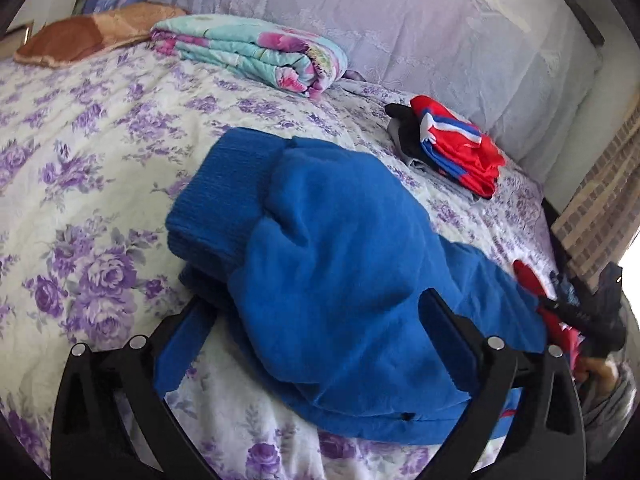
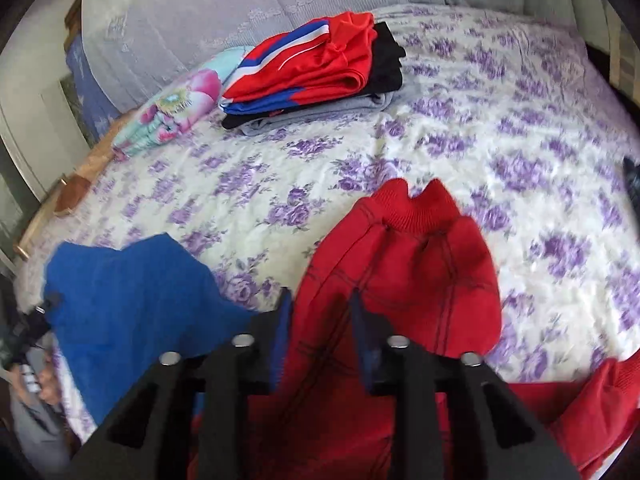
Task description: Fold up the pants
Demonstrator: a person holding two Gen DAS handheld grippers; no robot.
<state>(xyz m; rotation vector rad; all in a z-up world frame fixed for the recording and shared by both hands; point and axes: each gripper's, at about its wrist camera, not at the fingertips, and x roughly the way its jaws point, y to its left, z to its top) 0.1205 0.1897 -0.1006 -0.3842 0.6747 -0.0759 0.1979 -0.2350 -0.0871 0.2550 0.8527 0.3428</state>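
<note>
The blue pants [image 1: 340, 272] lie bunched on the bedspread [image 1: 80, 160], one ribbed cuff [image 1: 224, 196] pointing away, likely dropped there to be spread out. The left gripper [image 1: 316, 344] sits low over them, fingers wide apart on either side of the heap, gripping nothing. To the right lies a red garment [image 2: 404, 276]; the right gripper [image 2: 320, 320] angles down onto it, fingers close together with red cloth between them, seemingly pinching it. A folded pile [image 2: 320, 72] waits beyond.

1. My right gripper [image 2: 320, 312] covers the near part of the red stitched fleece pants [image 2: 420, 264].
2. The blue fleece pants [image 1: 340, 272] hide my left gripper's [image 1: 316, 320] right finger; its grip is unclear.
</note>
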